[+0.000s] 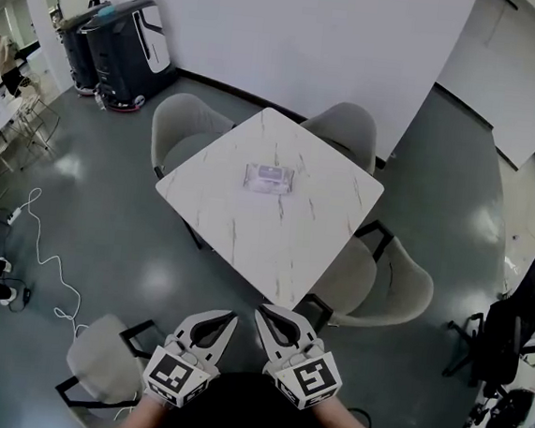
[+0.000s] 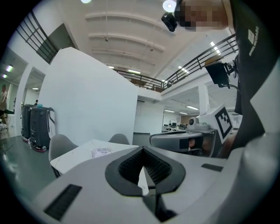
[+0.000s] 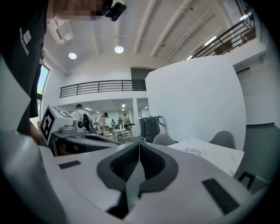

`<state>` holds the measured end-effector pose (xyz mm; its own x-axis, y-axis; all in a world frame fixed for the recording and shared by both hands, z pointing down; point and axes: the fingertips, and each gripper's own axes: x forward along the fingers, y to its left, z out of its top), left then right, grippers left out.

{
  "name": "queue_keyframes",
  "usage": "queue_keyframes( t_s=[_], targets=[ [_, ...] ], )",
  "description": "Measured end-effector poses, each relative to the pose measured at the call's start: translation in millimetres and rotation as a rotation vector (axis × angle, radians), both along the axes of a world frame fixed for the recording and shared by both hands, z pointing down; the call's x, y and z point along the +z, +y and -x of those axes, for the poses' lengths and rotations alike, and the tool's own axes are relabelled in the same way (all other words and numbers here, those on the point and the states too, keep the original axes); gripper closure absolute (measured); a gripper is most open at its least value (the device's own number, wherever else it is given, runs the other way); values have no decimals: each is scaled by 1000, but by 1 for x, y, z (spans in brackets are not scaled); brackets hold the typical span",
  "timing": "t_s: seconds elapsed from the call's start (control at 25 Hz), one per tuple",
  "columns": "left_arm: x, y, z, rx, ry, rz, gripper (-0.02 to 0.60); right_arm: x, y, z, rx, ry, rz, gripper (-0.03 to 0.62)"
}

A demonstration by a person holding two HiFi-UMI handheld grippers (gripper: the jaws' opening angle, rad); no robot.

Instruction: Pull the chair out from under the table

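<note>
Chair half tucked; its front hidden under marble table.

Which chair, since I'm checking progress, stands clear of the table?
The chair beside the left gripper, lower left; the other three hug the table.

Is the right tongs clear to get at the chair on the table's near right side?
Probably yes: nothing stands between the right tongs and that chair, though the tongs are shut and would need opening.
</note>
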<state>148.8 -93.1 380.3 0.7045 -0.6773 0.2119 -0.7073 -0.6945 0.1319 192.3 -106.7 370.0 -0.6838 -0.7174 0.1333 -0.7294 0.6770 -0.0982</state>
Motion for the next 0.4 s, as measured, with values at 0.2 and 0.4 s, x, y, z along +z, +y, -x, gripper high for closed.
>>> queue_keyframes(
  t_s=[0.2,0.4],
  targets=[
    [-4,4,1,15,14,-27,577,3,1,5,-3,-1,6,579],
    [-3,10,2,29,-27,-54,577,4,3,8,3,14,4,580]
  ],
)
